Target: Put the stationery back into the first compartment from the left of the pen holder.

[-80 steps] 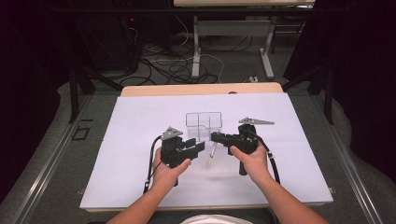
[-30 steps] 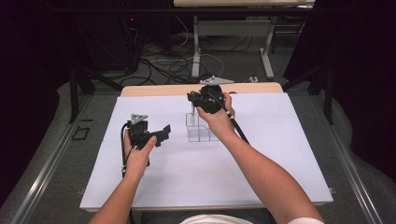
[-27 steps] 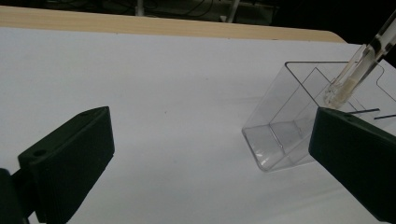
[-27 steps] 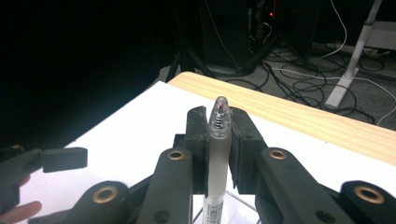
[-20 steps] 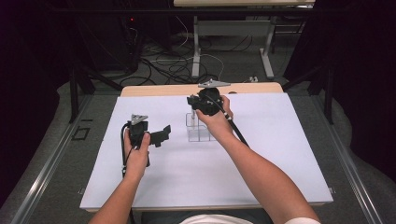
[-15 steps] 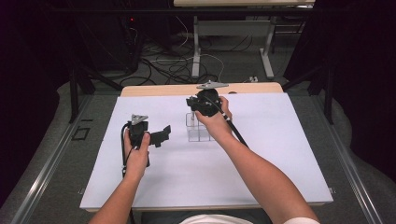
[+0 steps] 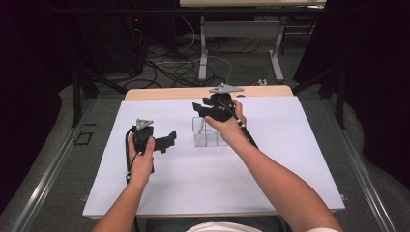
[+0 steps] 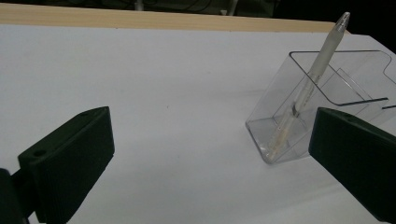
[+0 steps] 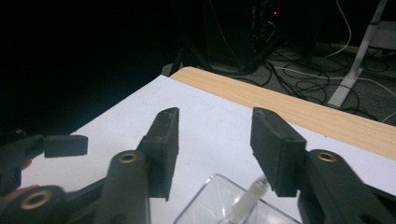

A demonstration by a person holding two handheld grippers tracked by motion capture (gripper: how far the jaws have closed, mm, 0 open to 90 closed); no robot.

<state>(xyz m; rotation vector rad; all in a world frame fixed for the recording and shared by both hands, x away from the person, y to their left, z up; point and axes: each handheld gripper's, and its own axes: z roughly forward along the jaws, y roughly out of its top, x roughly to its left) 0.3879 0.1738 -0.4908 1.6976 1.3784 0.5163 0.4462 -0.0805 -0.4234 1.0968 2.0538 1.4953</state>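
Note:
A clear plastic holder [image 7: 211, 135] stands on the white sheet at mid-table, with a translucent pen [image 8: 308, 88] leaning inside it, tip up. In the high view my right gripper [image 7: 198, 110] hovers just above the holder's left rim. It is open, and below its jaws the pen's top [image 9: 254, 190] pokes out of the holder [image 9: 205, 203]. My left gripper [image 7: 166, 141] is left of the holder, level with it and apart from it. Its jaws are spread wide and hold nothing, and they frame the holder [image 8: 327, 116].
The white sheet [image 7: 290, 159] covers most of the tabletop, leaving a wooden strip [image 7: 164, 93] along the far edge. Cables and table legs lie on the floor beyond. My left gripper [image 9: 60, 145] also appears at the left of the right gripper view.
Both grippers were together in front of the holder with the pen between them. The left one has moved left, the right one up over the holder, and the pen stands inside.

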